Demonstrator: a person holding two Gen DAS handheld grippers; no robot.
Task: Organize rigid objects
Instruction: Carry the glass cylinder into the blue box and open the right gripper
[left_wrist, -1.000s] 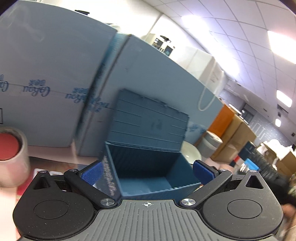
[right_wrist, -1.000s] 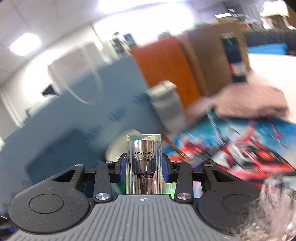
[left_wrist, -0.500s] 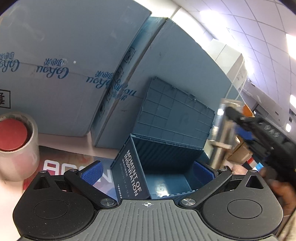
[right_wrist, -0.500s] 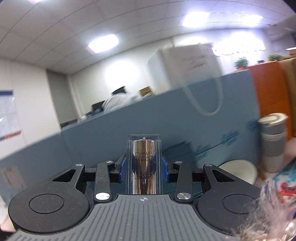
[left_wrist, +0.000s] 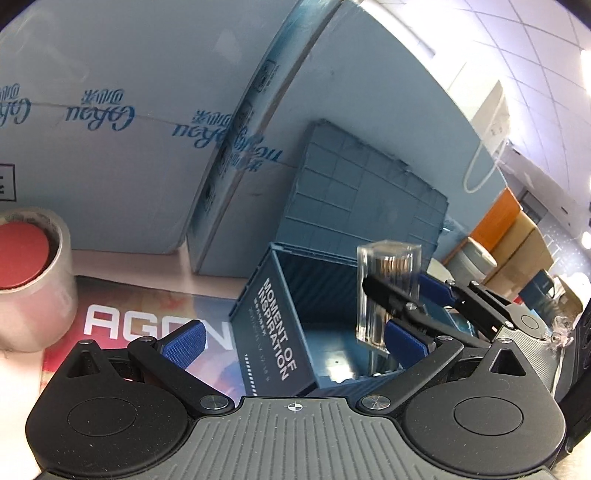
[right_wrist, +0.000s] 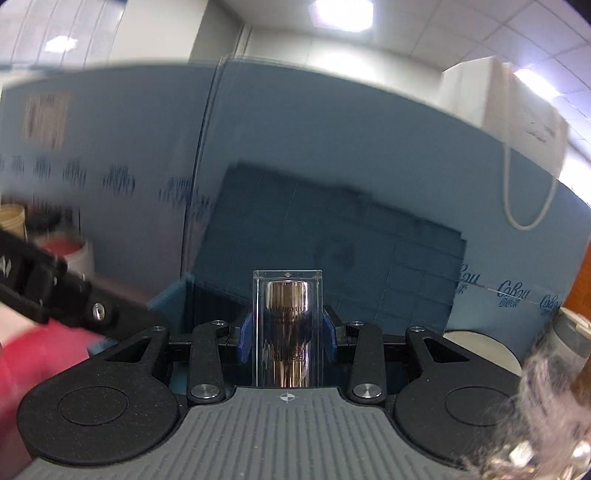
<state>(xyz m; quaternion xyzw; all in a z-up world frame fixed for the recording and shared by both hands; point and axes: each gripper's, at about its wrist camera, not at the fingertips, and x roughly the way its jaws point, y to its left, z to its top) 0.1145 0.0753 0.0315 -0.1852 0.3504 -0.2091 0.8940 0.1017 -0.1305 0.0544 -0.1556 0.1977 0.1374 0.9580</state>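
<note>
Left wrist view: left gripper (left_wrist: 293, 334) jaws stand wide apart, nothing pressed between the blue pads; the near end of the open storage box (left_wrist: 295, 332) sits in the gap. Box is dark blue, white lettering on its near side wall, lid (left_wrist: 362, 206) tipped up behind it against the pale blue cartons (left_wrist: 129, 110). Left of the box, a tape roll (left_wrist: 33, 280) with a red core stands on a printed mat (left_wrist: 155, 321). Right of the box, the right gripper (left_wrist: 413, 310) reaches in from the side, clamped narrow on a clear cosmetic case (left_wrist: 388, 291). Case is held upright over the box's open top, right half; its lower end looks to be below the rim, but I cannot tell if it touches the floor of the box. Beyond the box on the right: brown and orange cartons (left_wrist: 517, 236).

Right wrist view: right gripper (right_wrist: 287, 336) pads press both sides of the clear cosmetic case (right_wrist: 287, 328), metallic tube inside it, printed text on the tube. Storage box (right_wrist: 177, 295) rim shows just past the case, blurred; its lid (right_wrist: 332, 236) stands behind. Left of the case, a black arm of the left gripper (right_wrist: 74, 299) crosses the frame, blurred. Right of the box, a white bowl (right_wrist: 480, 347) against the cartons (right_wrist: 110, 147).
</note>
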